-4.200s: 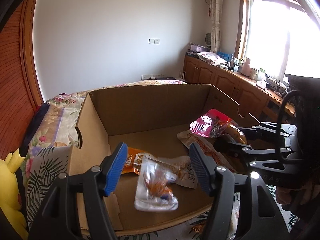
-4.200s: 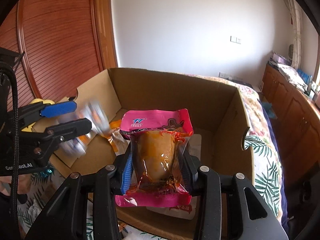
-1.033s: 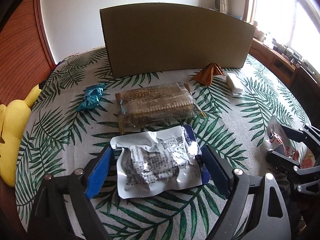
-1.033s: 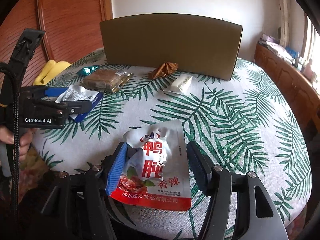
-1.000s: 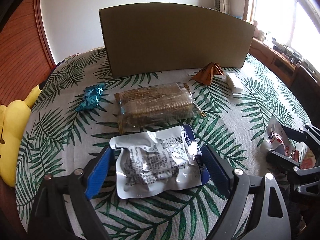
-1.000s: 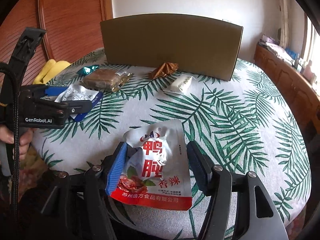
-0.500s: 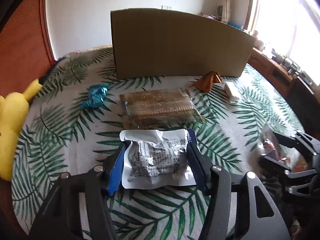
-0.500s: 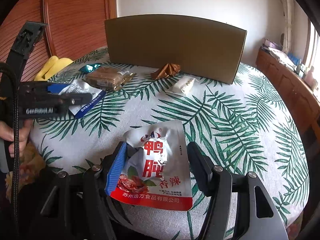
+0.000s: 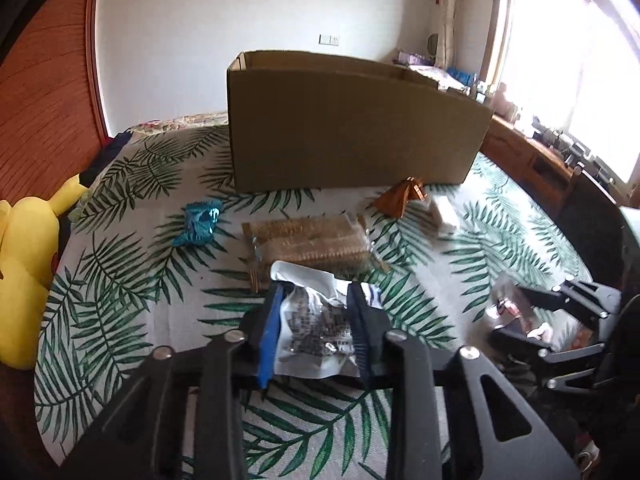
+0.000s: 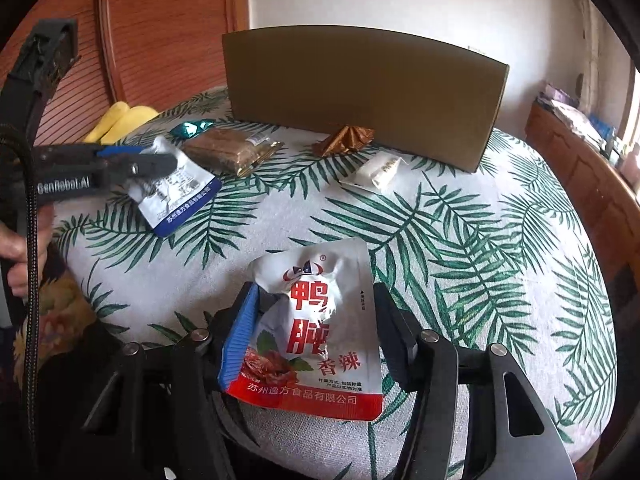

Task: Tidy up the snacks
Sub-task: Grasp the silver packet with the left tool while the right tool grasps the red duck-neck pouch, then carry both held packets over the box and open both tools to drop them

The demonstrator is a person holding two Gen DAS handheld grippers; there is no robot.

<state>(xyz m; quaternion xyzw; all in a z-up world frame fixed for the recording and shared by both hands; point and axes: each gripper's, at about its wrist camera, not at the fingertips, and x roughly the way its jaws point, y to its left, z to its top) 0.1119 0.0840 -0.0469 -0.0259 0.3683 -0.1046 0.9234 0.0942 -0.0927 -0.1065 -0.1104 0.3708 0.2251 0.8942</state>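
My left gripper (image 9: 316, 320) is shut on a silver and blue snack pouch (image 9: 316, 324) and holds it lifted above the leaf-print table; it also shows in the right wrist view (image 10: 176, 192). My right gripper (image 10: 316, 336) has its jaws around a white and red snack pouch (image 10: 316, 328) lying near the table's front edge, with gaps at both sides. The cardboard box (image 9: 352, 136) stands at the back of the table (image 10: 360, 96).
A brown biscuit pack (image 9: 312, 240), a teal candy (image 9: 200, 220), a brown wrapped sweet (image 9: 404, 196) and a white packet (image 10: 380, 172) lie in front of the box. A yellow plush toy (image 9: 24, 256) sits at the left table edge.
My left gripper has closed on the silver pouch and raised it off the table. My right gripper stays around the white and red pouch, hardly moved.
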